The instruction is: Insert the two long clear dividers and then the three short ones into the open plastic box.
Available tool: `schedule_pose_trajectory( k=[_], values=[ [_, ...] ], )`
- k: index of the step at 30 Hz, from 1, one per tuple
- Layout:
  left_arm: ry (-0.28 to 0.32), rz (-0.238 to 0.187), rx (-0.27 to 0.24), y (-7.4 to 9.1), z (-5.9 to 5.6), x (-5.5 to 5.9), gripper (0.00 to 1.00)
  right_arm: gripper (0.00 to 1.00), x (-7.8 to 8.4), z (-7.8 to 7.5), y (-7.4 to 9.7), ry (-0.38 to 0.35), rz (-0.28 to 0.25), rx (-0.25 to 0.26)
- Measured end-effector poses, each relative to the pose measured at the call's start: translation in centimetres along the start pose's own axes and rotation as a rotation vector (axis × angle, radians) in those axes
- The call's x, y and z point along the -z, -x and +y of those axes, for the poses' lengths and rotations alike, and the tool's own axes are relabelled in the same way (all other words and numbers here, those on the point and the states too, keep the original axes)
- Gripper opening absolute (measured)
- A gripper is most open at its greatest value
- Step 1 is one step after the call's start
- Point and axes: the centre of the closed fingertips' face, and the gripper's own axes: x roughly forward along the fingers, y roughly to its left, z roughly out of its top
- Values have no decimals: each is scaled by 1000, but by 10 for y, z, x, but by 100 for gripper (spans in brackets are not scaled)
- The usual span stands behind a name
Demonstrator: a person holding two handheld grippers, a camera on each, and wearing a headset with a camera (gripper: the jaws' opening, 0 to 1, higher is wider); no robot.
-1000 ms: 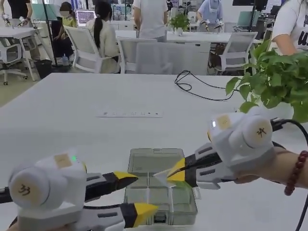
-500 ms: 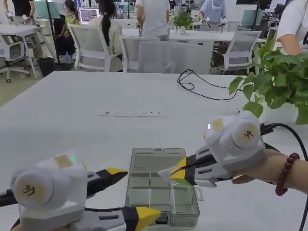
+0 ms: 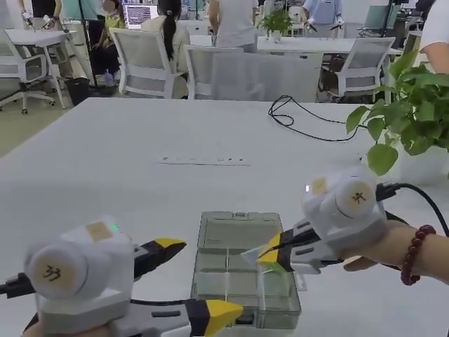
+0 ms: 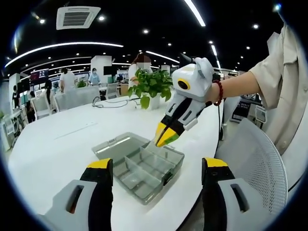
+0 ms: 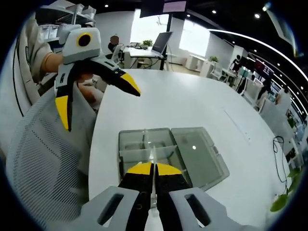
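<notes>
The open clear plastic box (image 3: 219, 228) lies on the white table, lid flat behind it, with dividers standing inside (image 5: 144, 153). My right gripper (image 3: 265, 255) is shut on a thin clear divider (image 5: 152, 158), held edge-on just above the box's right half; the divider's corner (image 3: 250, 254) pokes out to the left of the tips. The same gripper (image 4: 164, 136) hovers tips-down over the box (image 4: 115, 144) in the left gripper view. My left gripper (image 3: 203, 279) is open and holds nothing, just left of the box (image 5: 192, 144); its yellow-tipped fingers (image 5: 129, 82) are spread wide.
A white power strip (image 3: 205, 161) lies farther back on the table, with a black cable (image 3: 302, 119) beyond it. A potted plant (image 3: 414, 119) stands at the right. Chairs, desks and several people are behind the table. A mesh chair (image 4: 250, 159) is near me.
The head camera tipped down a little. My right gripper keeps the divider over the box's right half. The left gripper's jaws look somewhat wider apart.
</notes>
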Motion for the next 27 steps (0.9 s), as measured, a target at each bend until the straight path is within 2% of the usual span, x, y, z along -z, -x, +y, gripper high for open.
schedule_pose_trajectory(
  k=[2, 16, 20, 21, 27],
  values=[
    [-24, 9, -10, 0, 0, 1, 76, 2, 2, -2, -1, -5, 0, 1],
    [3, 9, -16, -4, 5, 0, 78, 2, 3, -6, -5, -25, 0, -19],
    [2, 15, -18, -5, 5, 1, 77, 2, 6, -4, -4, -28, 24, -39],
    [1, 16, -17, -6, 5, 1, 77, 2, 6, -5, -4, -9, 23, -36],
    [1, 19, -17, -7, 3, 1, 77, 2, 7, -4, -4, -4, 34, -45]
  ],
)
